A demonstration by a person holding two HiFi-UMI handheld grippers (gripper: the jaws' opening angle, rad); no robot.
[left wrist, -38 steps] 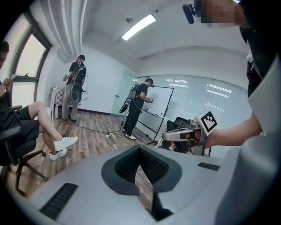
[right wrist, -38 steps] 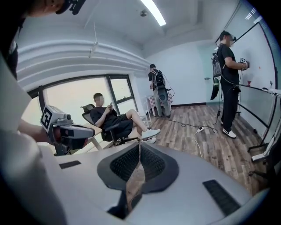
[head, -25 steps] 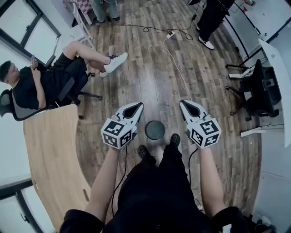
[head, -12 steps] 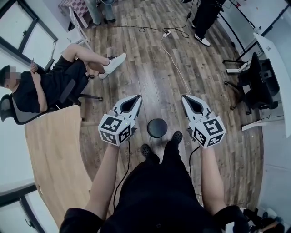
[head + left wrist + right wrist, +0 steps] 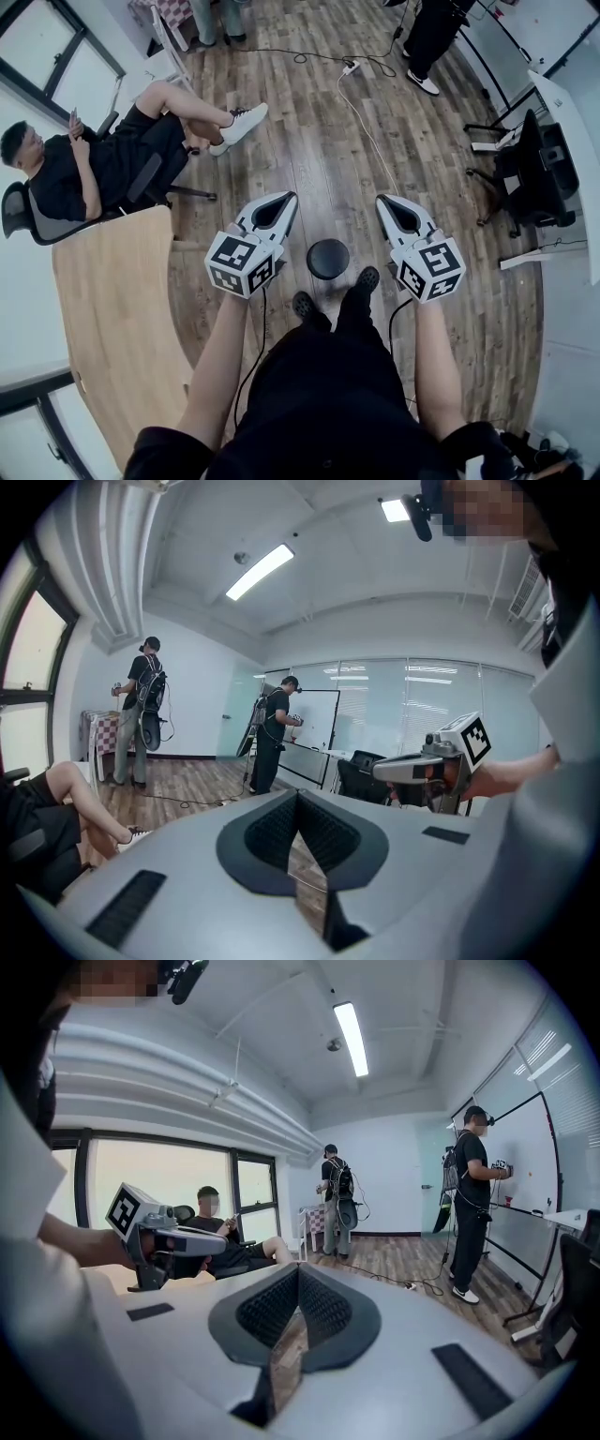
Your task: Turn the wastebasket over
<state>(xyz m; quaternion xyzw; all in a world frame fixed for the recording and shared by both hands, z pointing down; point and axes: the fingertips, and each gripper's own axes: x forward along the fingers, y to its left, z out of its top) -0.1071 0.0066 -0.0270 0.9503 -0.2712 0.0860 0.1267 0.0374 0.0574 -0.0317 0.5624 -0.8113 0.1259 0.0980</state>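
Moved: only the grippers, both a little higher than a second ago. Wastebasket point(image 5: 327, 259) hasn't budged. It sits on the floor point(image 5: 309, 150) just ahead of the operator's shoes point(image 5: 364, 279), a small dark round face showing upward. Can't tell from above whether that face is base or mouth. It reads solid, so my guess is base up, flip already done.

Left gripper point(image 5: 281, 204) hangs above and to the basket's left, right gripper point(image 5: 389, 208) above and to its right, neither touching it. Both jaw pairs are fully closed, pads meeting, nothing held. Each gripper view shows only floorboards through the slit.

For the task: no contact and no grip, and the hands look to be backing off rather than closing in. If the flip is still pending, the jaws have to open and come back down first.

Versus the earlier frame: grippers are raised, with the same spacing and the same closed jaws. The basket's small shift in the head view looks like camera movement. Seated person point(image 5: 84, 173) and table point(image 5: 112, 309) on the left are unchanged.
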